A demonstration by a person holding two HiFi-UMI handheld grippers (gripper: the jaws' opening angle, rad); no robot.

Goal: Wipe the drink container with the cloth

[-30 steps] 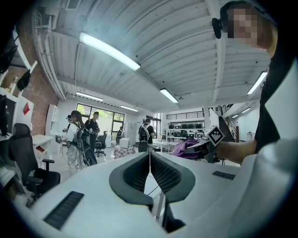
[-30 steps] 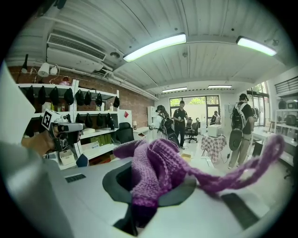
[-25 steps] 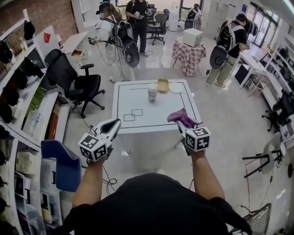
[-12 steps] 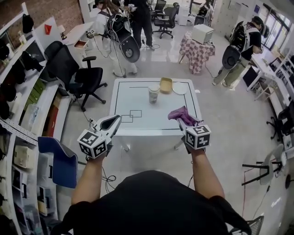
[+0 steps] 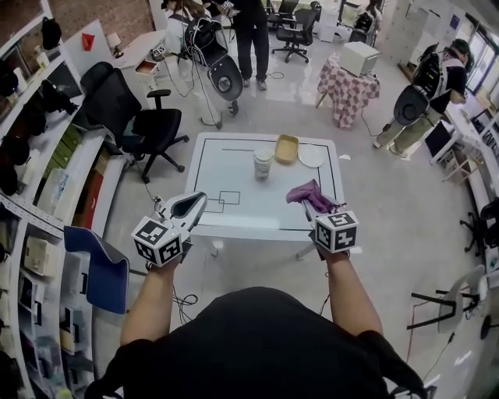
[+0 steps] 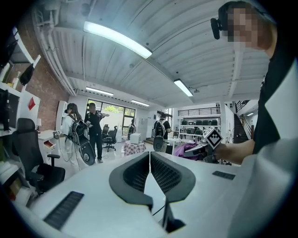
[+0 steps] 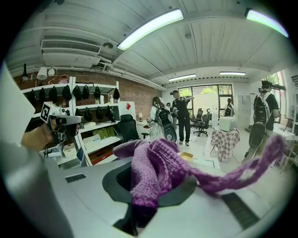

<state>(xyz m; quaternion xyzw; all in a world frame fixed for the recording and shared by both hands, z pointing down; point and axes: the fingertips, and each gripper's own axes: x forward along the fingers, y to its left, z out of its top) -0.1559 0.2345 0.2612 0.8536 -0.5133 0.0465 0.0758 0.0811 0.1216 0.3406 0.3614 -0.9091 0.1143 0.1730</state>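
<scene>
I was looking at an open-plan office doubling as a robotics lab. Black swivel chairs [image 5: 125, 117] stood on a glossy floor [image 5: 390, 203] beside long white shelves [image 5: 54, 195] of boxes and hung bags, near a brick wall [image 5: 78, 19]. A white table [image 5: 234, 210] carried taped black outlines. Several people [image 5: 444, 78] wore backpack rigs. Fluorescent strips [image 6: 116, 39] ran along the ceiling toward tall windows [image 7: 207, 97].
</scene>
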